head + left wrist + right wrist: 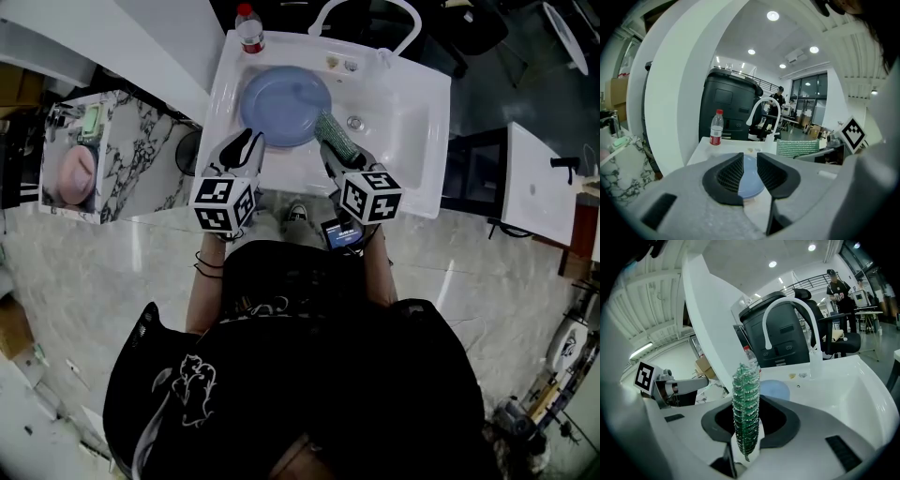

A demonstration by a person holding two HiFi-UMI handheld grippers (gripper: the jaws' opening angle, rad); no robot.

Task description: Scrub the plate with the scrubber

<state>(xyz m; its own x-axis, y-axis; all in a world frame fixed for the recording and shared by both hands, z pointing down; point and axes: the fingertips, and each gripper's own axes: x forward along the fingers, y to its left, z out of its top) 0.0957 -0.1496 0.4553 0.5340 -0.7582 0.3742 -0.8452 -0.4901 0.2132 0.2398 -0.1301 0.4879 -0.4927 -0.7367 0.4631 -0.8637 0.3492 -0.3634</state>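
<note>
A round blue plate lies flat in the white sink, toward its left side. My left gripper hovers at the plate's near-left rim and is open; the blue plate shows through the gap between its jaws, which hold nothing. My right gripper is shut on a green mesh scrubber, which points at the plate's right edge. In the right gripper view the scrubber stands upright between the jaws, with the plate behind it.
A water bottle with a red cap stands on the sink's back-left corner. A white curved faucet rises at the back, and the drain sits right of the plate. A marble-patterned stand holding a pink object is at the left.
</note>
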